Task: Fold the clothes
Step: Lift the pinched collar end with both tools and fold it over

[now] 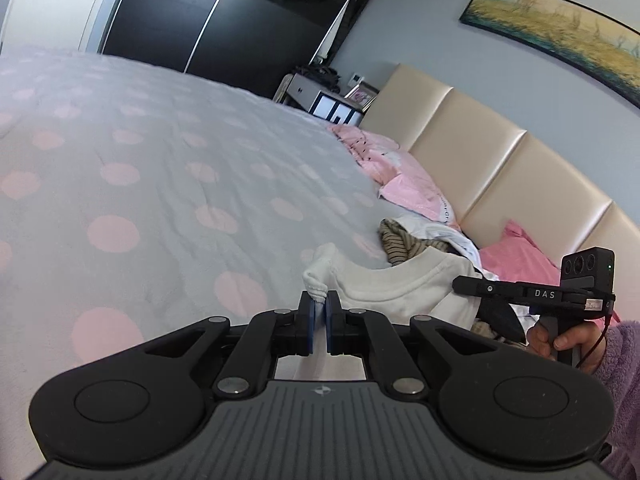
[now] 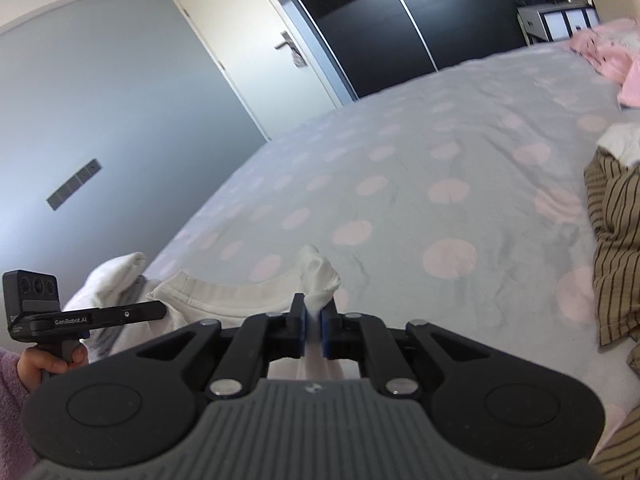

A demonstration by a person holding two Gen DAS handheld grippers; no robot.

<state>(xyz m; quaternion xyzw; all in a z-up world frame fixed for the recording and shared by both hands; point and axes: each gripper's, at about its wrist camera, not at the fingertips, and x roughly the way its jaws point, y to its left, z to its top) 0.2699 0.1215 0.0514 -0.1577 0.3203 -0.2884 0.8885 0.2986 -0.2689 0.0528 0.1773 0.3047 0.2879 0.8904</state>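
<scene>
White top (image 1: 404, 284) hangs between us above the bed (image 1: 160, 160), its neckline running sideways from our left gripper (image 1: 319, 312) to our right gripper (image 2: 314, 320); both sets of fingers are pinched shut on bunched shoulder cloth, each equally near.

A garment (image 1: 404, 286) hangs stretched between the left gripper (image 1: 319, 310) and the right gripper (image 2: 314, 314), above the bed (image 1: 180, 184). A heap of clothes (image 1: 412, 240) lies near the headboard (image 1: 480, 152), beside the pillows (image 1: 404, 184) along that edge.
</scene>
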